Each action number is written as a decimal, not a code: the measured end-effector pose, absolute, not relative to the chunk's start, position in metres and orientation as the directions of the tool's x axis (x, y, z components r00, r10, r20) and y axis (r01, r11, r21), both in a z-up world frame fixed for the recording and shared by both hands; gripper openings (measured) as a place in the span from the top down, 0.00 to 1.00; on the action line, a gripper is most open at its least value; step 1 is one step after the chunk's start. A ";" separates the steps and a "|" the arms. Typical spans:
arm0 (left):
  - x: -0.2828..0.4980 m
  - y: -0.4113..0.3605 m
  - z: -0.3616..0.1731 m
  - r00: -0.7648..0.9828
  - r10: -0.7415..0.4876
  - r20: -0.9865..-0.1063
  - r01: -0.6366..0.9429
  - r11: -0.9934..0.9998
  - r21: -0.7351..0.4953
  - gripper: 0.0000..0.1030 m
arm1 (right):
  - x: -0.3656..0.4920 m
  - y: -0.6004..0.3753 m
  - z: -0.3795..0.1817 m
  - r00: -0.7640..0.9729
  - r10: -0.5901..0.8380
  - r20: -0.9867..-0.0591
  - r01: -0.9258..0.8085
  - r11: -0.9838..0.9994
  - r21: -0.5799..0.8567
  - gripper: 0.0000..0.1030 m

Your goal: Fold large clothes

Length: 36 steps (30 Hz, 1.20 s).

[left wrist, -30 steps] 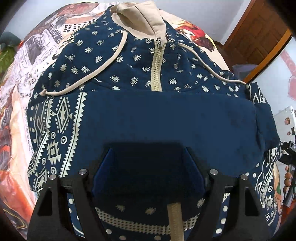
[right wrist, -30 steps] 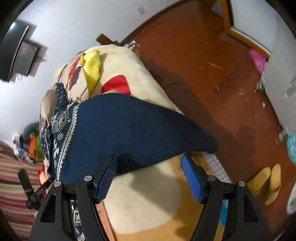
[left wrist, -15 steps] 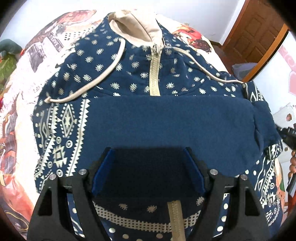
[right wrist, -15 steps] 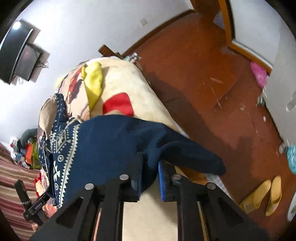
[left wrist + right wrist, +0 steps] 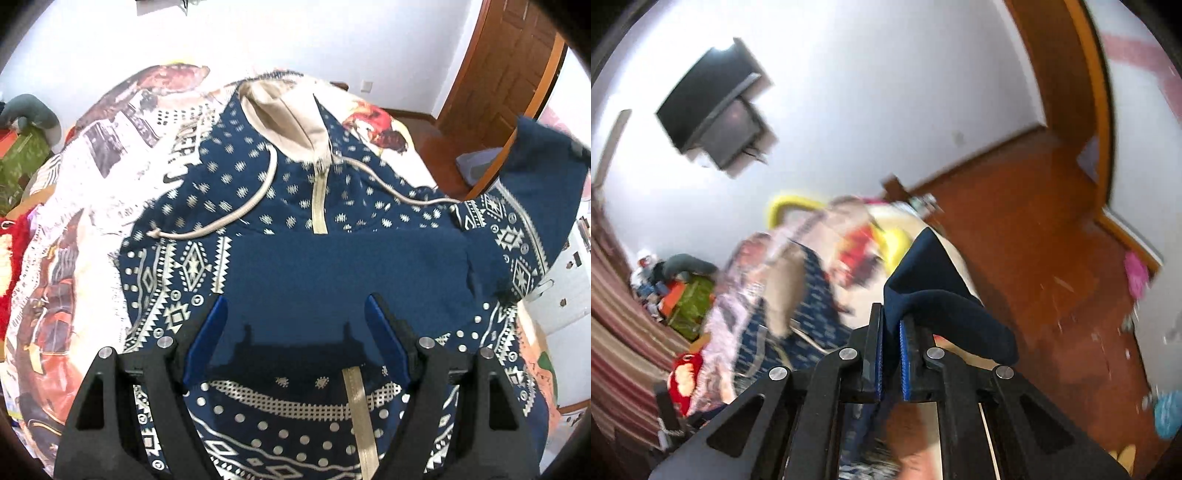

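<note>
White walls close in a bedroom, with a brown wooden door (image 5: 517, 62) at the right in the left wrist view. A bed (image 5: 74, 206) under a printed blanket fills the middle, and the navy patterned hoodie (image 5: 280, 192) lies face up across it, its beige hood (image 5: 288, 122) toward the far edge of the bed and its hem at the near edge. Two pale drawstrings (image 5: 255, 199) trail over the chest on either side of the beige zip (image 5: 319, 199). A plain navy sleeve (image 5: 351, 273) is folded flat across the front. The left claw (image 5: 297, 336) hangs above this folded sleeve, its blue pads well apart and gripping nothing; whether their tips touch the cloth I cannot tell. At the right edge of the bed the other sleeve (image 5: 543, 184) stands raised in the air, its cuff up by the door frame.

The right wrist view is blurred. A dark television (image 5: 716, 114) is fixed on the white wall, and red-brown floor (image 5: 1034, 229) stretches out to the right of the bed (image 5: 945, 254). The right claw (image 5: 891, 347) is clenched on the navy sleeve (image 5: 934, 295), having just been closing, with the fabric bunched between its blue pads and drooping over to the right. Beyond it the hoodie's body (image 5: 812, 295) and hood show on the blanket at the left. A striped fabric (image 5: 620, 332) runs along the left side.
</note>
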State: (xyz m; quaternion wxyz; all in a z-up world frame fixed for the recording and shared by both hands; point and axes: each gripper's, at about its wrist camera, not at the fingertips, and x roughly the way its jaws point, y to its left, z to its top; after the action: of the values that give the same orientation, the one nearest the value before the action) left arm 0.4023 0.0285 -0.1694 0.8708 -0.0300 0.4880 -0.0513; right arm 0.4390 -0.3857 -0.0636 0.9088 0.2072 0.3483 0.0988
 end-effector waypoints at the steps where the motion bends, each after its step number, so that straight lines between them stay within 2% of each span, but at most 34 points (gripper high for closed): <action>1: 0.399 0.031 -0.165 0.527 -0.120 -0.841 0.060 0.993 -0.104 0.26 | 0.439 -0.376 -0.051 0.747 0.334 -0.575 -0.061 0.895 0.442 0.95; 8: 0.374 0.058 -0.144 0.578 -0.099 -0.810 0.054 0.995 -0.084 0.26 | 0.435 -0.296 0.017 0.774 0.406 -0.486 -0.225 0.894 0.388 0.95; 14: 0.357 0.088 -0.137 0.598 -0.092 -0.796 0.023 0.995 -0.098 0.26 | 0.437 -0.234 0.024 0.751 0.452 -0.482 -0.300 0.883 0.361 0.95; 20: 0.345 0.117 -0.143 0.591 -0.075 -0.804 -0.025 0.994 -0.110 0.26 | 0.442 -0.162 -0.030 0.616 0.516 -0.595 -0.358 0.857 0.371 0.95; 25: 0.336 0.132 -0.150 0.577 -0.060 -0.815 -0.050 0.993 -0.109 0.26 | 0.434 -0.112 -0.113 0.476 0.497 -0.726 -0.375 0.861 0.344 0.95; 30: 0.330 0.138 -0.155 0.568 -0.049 -0.821 -0.055 0.994 -0.097 0.26 | 0.418 -0.083 -0.176 0.344 0.474 -0.811 -0.399 0.855 0.331 0.95; 33: 0.329 0.137 -0.157 0.562 -0.043 -0.826 -0.057 0.994 -0.090 0.26 | 0.409 -0.073 -0.197 0.270 0.458 -0.847 -0.421 0.847 0.324 0.94; 36: 0.332 0.132 -0.156 0.557 -0.041 -0.829 -0.047 0.996 -0.081 0.26 | 0.402 -0.074 -0.196 0.264 0.437 -0.860 -0.458 0.841 0.288 0.94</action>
State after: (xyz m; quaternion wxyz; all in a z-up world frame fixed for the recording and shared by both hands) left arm 0.3323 0.1324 -0.1561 0.8811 -0.0470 0.4705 0.0018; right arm 0.4019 -0.0740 -0.1956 0.7949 -0.0093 0.5374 0.2815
